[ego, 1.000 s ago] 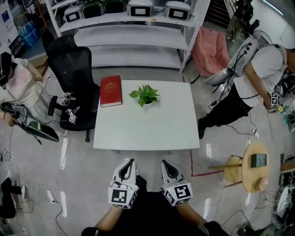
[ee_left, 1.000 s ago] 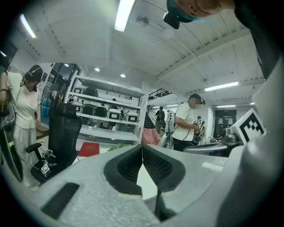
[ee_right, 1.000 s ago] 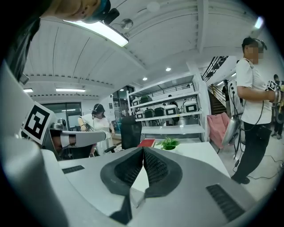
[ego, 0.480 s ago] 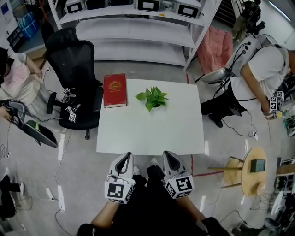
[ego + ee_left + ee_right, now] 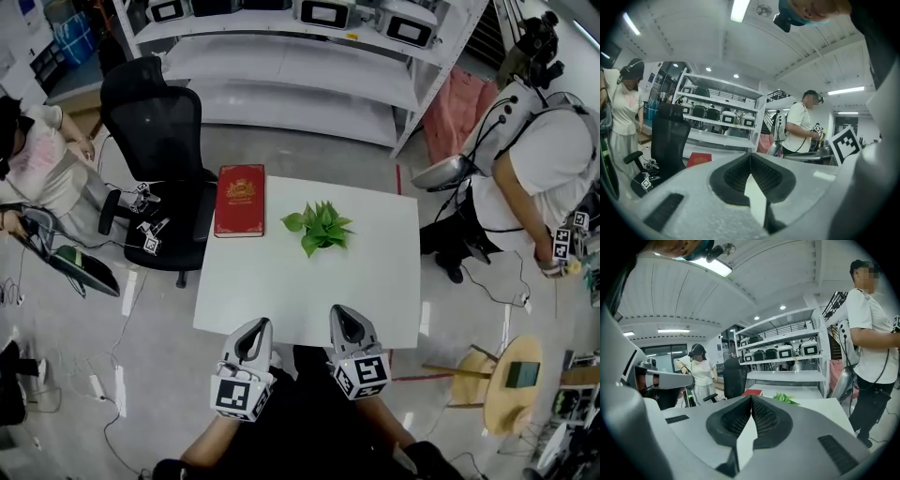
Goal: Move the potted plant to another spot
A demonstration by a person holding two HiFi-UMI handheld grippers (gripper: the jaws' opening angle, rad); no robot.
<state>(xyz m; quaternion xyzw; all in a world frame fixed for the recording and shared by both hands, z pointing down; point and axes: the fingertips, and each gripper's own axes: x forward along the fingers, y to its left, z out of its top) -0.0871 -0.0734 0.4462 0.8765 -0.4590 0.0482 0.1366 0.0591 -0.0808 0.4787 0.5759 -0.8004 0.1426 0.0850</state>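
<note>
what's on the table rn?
A red book at the far left, the potted plant to its right, apart. Leaves cover most of the pot from above.

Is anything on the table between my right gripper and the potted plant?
Nothing visible. Only bare white table lies between the right gripper and the potted plant; the red book sits left of the plant, off that line.

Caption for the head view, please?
Left gripper and right gripper, both shut, at a white square table bearing a green potted plant and red book.
</note>
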